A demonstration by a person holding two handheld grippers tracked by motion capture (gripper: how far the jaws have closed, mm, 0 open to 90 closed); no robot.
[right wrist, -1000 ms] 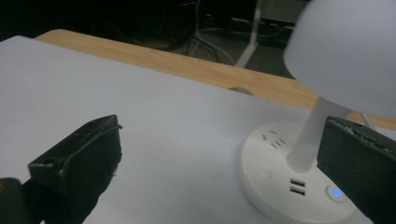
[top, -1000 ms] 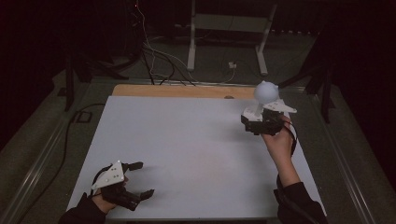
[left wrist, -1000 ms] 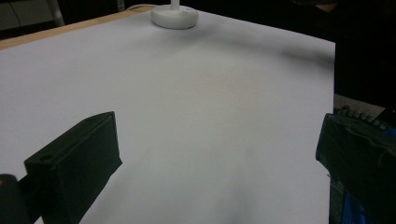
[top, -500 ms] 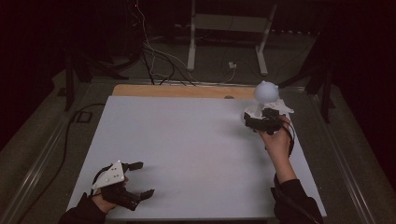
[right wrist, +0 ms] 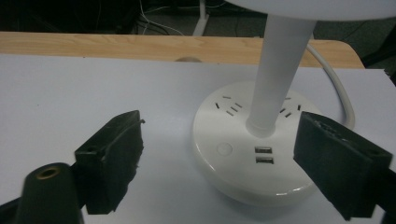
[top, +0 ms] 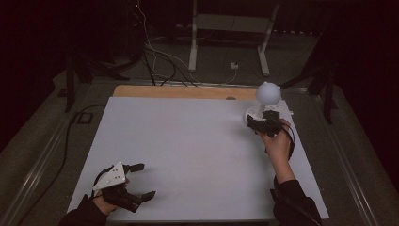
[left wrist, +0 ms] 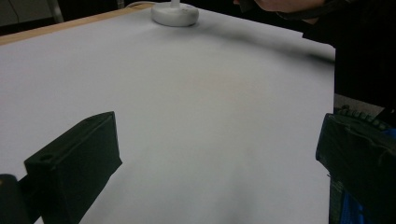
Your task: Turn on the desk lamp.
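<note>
Right gripper view: 1 lamp (right wrist: 275, 93), 2 USB ports (right wrist: 264, 156).

**Open board, one lamp at the far right corner**

The white table (top: 188, 150) lies bare from its near edge to the wooden strip (top: 179, 92) at 12 o'clock, so a hand can sweep across the middle unhindered. The only standing obstacle is the white lamp (top: 267, 96) at about 2 o'clock: its round base (right wrist: 254, 149) sits on the board, its stem (right wrist: 280, 65) rises from the base, and its cord (right wrist: 336, 88) trails off toward the back. The right gripper (top: 263, 125) hangs just before that base, its jaws having just been closing, with the base partly in the gap. The left gripper (top: 127, 186) occupies the 7 o'clock corner, with free board ahead of it.
</note>
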